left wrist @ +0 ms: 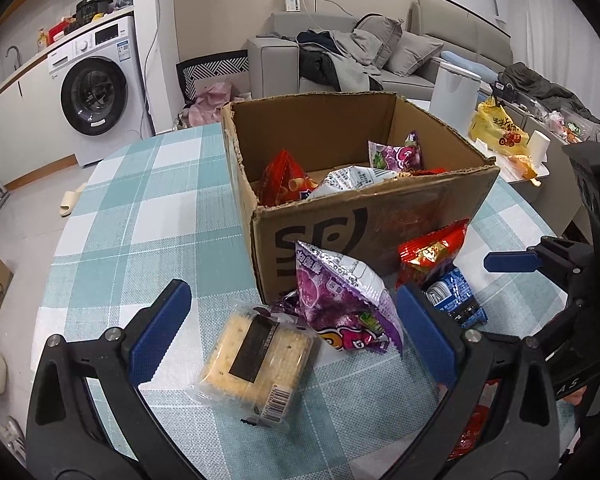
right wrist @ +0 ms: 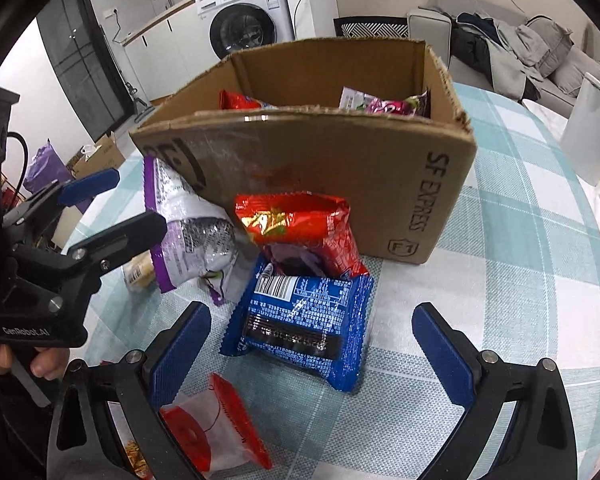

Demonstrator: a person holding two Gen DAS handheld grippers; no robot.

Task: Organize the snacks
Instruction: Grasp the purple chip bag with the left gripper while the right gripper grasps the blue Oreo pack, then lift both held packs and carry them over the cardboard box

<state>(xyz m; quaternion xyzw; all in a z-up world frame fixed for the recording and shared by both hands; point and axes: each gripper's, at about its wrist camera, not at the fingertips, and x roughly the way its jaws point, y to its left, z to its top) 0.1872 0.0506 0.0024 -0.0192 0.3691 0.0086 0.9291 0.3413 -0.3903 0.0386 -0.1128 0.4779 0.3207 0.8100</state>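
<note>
Checked tabletop (left wrist: 140, 200) carries open cardboard box (left wrist: 380, 216) part-filled with snack bags, purple bag (left wrist: 340, 304) leaning on its front, red bag (right wrist: 300, 224), blue packet (right wrist: 304, 328), cracker pack (left wrist: 256, 360) beside; left tongs (left wrist: 292, 336) and right tongs (right wrist: 312, 348) both spread, holding nothing.

Setting: lived-in home, open-plan living area. Evidence: front-loading washing machine (left wrist: 94, 92) set under a counter with a sink tap (left wrist: 13, 55); grey sofa (left wrist: 384, 56) piled with clothes and cushions; round table with a teal checked tablecloth (left wrist: 148, 208); slipper (left wrist: 71, 200) on the floor.
</note>
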